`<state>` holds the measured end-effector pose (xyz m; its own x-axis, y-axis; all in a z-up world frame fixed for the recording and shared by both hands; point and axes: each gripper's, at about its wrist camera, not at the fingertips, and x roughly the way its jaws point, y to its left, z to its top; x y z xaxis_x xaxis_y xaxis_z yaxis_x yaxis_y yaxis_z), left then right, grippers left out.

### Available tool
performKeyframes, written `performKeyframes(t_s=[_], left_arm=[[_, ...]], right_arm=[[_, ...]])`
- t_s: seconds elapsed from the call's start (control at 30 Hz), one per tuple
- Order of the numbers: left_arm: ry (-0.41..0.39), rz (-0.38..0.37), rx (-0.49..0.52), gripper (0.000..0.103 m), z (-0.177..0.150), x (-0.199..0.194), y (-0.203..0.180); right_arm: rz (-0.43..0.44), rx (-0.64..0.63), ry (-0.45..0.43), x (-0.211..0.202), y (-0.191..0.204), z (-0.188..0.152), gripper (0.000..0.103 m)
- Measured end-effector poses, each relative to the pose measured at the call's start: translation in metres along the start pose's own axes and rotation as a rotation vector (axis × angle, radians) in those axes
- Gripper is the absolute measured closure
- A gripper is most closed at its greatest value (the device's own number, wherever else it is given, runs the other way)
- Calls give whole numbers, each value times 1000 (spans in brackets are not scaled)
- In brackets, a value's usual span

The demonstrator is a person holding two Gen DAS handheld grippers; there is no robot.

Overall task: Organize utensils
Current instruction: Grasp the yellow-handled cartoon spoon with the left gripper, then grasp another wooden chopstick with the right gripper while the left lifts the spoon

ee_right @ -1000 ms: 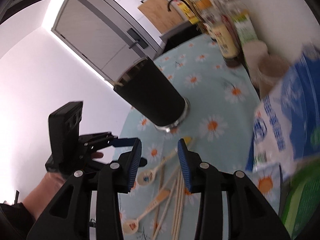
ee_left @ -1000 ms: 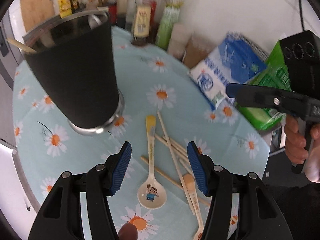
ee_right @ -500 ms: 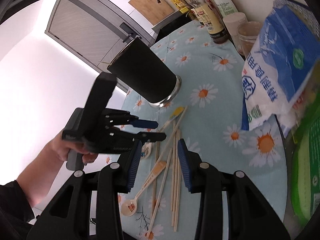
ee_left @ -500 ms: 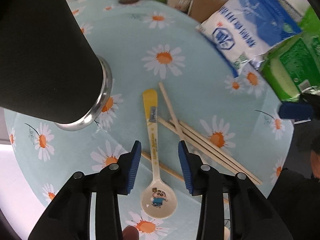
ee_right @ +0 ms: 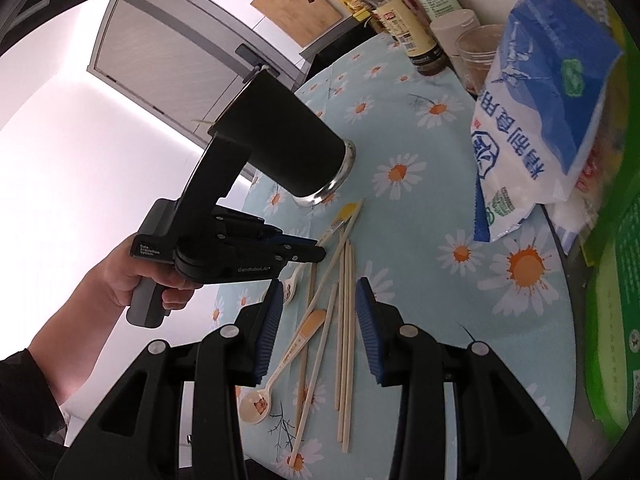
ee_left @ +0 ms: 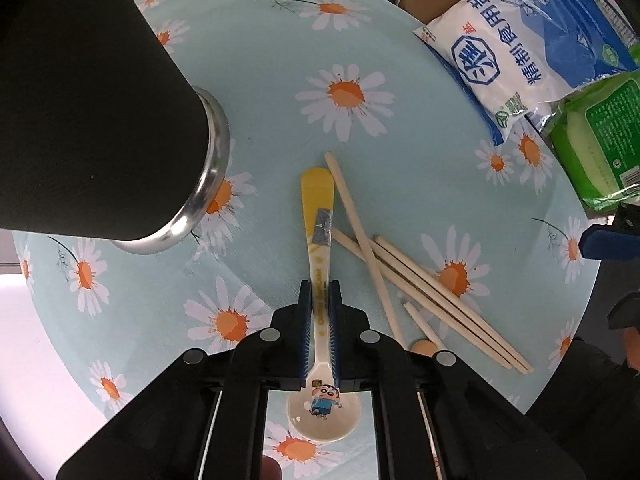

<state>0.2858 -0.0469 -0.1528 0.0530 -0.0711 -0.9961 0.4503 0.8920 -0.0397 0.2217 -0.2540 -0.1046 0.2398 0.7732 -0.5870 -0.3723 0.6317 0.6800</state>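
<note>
My left gripper (ee_left: 320,296) points down at the table, its blue pads pressed on the handle of a white cartoon spoon (ee_left: 318,216) with a yellow end; the spoon still lies on the cloth. Beside it lie several wooden chopsticks (ee_left: 420,276). The tall black cup (ee_left: 80,92) stands to the left. In the right wrist view my right gripper (ee_right: 318,312) hovers open above the chopsticks (ee_right: 346,312) and a second, orange-handled spoon (ee_right: 296,344), holding nothing. The left gripper (ee_right: 316,254) shows there too, low over the yellow-ended spoon (ee_right: 346,212), near the black cup (ee_right: 288,152).
A blue-and-white salt bag (ee_left: 532,36) and a green packet (ee_left: 600,132) lie at the table's right side. Bottles and jars (ee_right: 416,28) line the far edge. The round table carries a daisy-print cloth (ee_left: 280,60). A person's hand (ee_right: 132,284) grips the left tool.
My left gripper came down over the cartoon spoon, turned to point straight down, and its jaws went from wide open to shut on the handle. The right gripper dipped slightly, staying open.
</note>
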Motion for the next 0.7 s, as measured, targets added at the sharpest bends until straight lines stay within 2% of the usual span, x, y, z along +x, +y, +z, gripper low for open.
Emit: performKeyframes(t_s=[0.2,0.4,0.7], left_arm=[[-40,1,-10,96,-12,-8,-7],[-98,-25,-63,96,-26,-22,-3],[-247,-75,-200,96,-82,-50,11]], right_arm=[[1,-21,46,16,2,3,64],[6,-6,116,39,-3,7,64],[-14,-9,236,76,8,24,64]])
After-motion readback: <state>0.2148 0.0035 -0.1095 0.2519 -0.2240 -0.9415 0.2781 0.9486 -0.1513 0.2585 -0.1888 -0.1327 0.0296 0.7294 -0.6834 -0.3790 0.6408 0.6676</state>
